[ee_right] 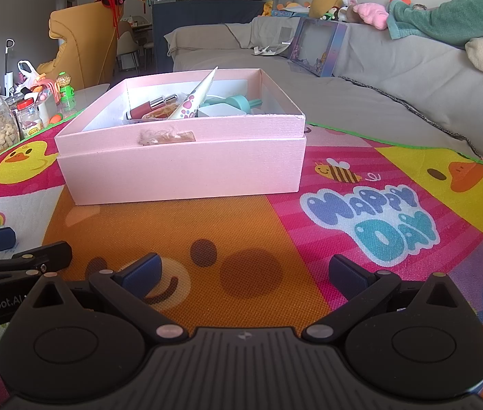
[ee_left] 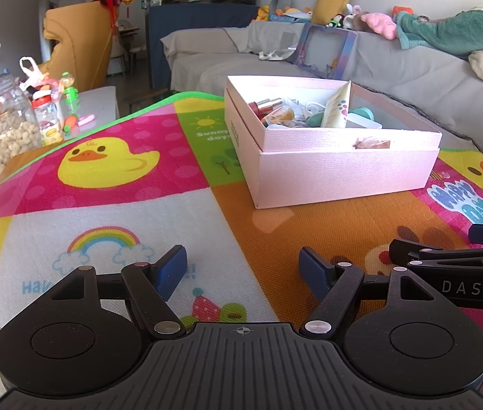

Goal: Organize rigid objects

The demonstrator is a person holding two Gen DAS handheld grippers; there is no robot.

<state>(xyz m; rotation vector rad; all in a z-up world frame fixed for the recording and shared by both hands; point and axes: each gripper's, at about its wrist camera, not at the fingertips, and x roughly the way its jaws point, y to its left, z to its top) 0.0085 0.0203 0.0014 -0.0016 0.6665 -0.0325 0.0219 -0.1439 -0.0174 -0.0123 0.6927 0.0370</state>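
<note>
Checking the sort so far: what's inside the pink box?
The pink box holds a red bottle, spotted cone, teal item and white block; its wall hides lower contents.

Black two-finger left gripper w/ blue pads [ee_left: 243, 271]: jaws wide apart, nothing between, low & level. Black blue-padded right gripper [ee_right: 245, 275] just beside it, likewise spread wide, empty.

Open pink box [ee_right: 186, 167], items [ee_right: 186, 107] inside
</note>
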